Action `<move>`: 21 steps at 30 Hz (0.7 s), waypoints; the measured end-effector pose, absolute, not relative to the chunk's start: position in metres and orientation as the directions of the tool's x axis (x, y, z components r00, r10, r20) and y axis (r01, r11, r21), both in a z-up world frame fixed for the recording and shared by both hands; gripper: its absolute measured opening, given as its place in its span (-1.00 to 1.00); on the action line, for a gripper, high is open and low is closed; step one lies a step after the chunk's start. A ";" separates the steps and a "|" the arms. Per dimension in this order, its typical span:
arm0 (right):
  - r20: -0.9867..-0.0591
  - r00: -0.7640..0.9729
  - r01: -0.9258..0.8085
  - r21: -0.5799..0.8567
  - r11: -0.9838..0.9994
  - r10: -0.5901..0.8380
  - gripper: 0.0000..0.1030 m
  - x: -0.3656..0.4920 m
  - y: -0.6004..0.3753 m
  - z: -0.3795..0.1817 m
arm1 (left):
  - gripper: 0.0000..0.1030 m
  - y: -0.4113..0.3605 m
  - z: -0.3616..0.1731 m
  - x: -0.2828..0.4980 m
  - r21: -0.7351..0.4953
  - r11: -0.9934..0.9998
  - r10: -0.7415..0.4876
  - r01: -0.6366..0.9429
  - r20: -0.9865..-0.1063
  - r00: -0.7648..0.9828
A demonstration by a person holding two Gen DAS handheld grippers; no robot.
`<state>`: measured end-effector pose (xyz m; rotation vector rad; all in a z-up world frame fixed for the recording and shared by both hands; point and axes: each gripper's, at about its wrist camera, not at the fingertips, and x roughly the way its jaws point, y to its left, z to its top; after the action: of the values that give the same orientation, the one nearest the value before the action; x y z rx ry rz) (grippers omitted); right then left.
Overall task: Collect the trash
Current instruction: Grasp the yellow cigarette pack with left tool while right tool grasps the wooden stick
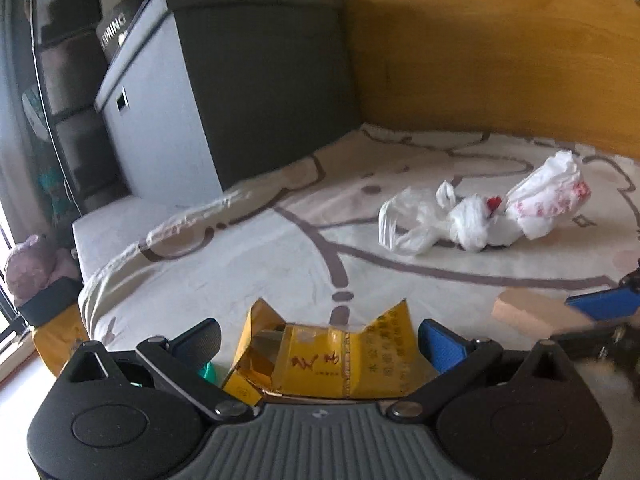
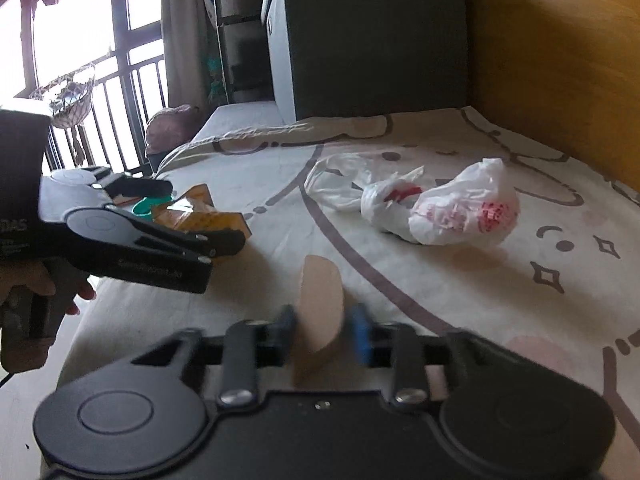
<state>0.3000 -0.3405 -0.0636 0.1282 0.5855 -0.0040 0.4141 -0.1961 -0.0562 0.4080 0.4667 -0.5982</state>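
Right tool clamped on tan cardboard scrap, white plastic bag beyond on bedsheet.

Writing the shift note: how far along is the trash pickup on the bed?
Done: nothing visibly binned; no bin in view. In hand: the right gripper is shut on a tan cardboard piece; a torn yellow box sits between the left gripper fingers, which look wide, so it may not be clamped. Left: the white plastic bags lie untouched on the bedsheet.
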 end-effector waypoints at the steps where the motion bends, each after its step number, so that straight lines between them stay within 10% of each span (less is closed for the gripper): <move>1: -0.549 0.835 0.041 0.128 0.991 0.037 -0.50 0.299 -0.342 -0.063 | 1.00 -0.197 -0.056 0.415 0.225 0.752 -0.435 0.619 -0.536 0.724; 21: -0.501 0.865 0.085 0.158 0.984 0.006 -0.51 0.287 -0.351 -0.052 | 0.80 -0.188 -0.040 0.385 0.091 0.831 -0.429 0.549 -0.525 0.736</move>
<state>0.2869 -0.3511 -0.0516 0.1770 0.5240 -0.0415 0.3849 -0.1883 -0.0401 0.2478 0.5118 -0.5430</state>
